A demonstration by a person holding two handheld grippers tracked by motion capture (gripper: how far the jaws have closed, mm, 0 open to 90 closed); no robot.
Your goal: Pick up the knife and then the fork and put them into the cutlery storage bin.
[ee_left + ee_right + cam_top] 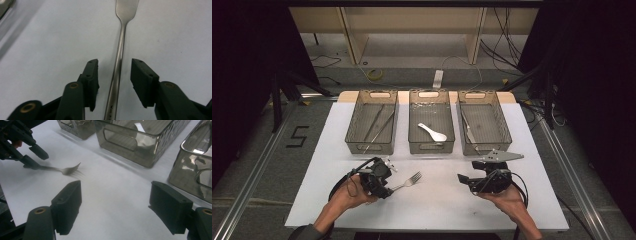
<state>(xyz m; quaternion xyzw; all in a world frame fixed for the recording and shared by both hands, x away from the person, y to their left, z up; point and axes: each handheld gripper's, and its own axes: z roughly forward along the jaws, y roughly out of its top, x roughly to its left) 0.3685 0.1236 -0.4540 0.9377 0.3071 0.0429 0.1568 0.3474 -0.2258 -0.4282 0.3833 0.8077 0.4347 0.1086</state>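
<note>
Straddling the fork [117, 67] handle, ready to pinch.
Left gripper [113, 75] jaws parted, untouching; right gripper [115, 205] idling wide at three o'clock.

A plain steel fork [410, 180] lies flat on the white tabletop at about seven o'clock from centre, its tines pointing toward two o'clock.

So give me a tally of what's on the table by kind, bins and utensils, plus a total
Grey bins: 3, left, middle, right
Forks: 1, handle between the open left gripper jaws
White spoons: 1, in the middle bin
Knives: 1, in the right bin
Tongs: 1, in the left bin
Total: 7
</note>
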